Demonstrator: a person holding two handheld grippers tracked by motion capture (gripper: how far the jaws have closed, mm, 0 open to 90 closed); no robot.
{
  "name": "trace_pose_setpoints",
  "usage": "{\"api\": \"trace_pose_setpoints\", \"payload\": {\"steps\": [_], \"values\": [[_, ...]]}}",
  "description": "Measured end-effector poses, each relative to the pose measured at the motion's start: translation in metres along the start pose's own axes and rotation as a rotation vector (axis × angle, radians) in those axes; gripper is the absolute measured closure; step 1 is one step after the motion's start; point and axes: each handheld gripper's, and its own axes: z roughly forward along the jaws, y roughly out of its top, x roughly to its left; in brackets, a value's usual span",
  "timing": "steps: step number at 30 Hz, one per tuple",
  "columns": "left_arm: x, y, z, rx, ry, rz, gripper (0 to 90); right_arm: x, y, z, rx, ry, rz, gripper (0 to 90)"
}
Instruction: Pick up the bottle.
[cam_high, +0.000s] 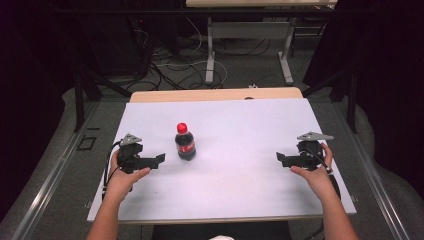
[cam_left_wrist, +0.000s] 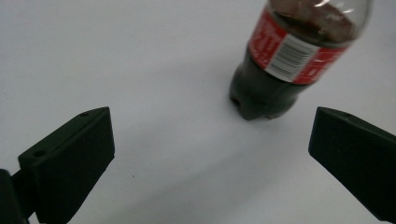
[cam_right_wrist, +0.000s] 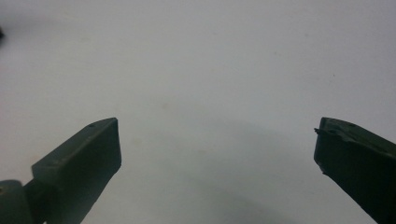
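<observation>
White table (cam_high: 240, 195) broad; cola bottle (cam_high: 185, 142) upright just beside left gripper (cam_high: 159, 159); right gripper (cam_high: 280, 158) near right edge; both wide apart.

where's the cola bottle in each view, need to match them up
High view: the cola bottle stands upright left of centre on the white table, just ahead of the left tool.
Left gripper view: it sits at upper right, beyond the open jaws, cap cut off.
Right gripper view: not in it.
Shared landmark: the white table surface.
</observation>
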Motion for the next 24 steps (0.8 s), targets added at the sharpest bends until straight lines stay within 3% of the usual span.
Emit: {"api": "trace_pose_setpoints", "payload": {"steps": [2, 5, 10, 14, 21, 24], "values": [[-0.005, 0.003, -0.005, 0.007, -0.027, 0.037, 0.6, 0.008, 0.004, -0.009, -0.018, 0.01, -0.019, 0.9], [-0.013, 0.006, -0.008, -0.02, -0.033, 0.06, 0.8, 0.016, 0.008, -0.016, -0.036, 0.021, -0.048, 1.7], [-0.019, 0.013, -0.006, -0.035, -0.046, 0.073, 1.2, 0.024, 0.013, -0.018, -0.062, 0.015, -0.078, 1.9], [-0.024, 0.023, -0.002, -0.032, -0.063, 0.084, 1.1, 0.026, 0.012, -0.014, -0.049, 0.014, -0.08, 2.2], [-0.031, 0.039, 0.015, -0.031, -0.082, 0.137, 2.1, 0.032, 0.009, -0.007, -0.038, 0.018, -0.102, 4.6], [-0.034, 0.043, 0.028, -0.025, -0.089, 0.134, 2.3, 0.033, 0.009, -0.005, -0.041, 0.024, -0.109, 5.6]]}}
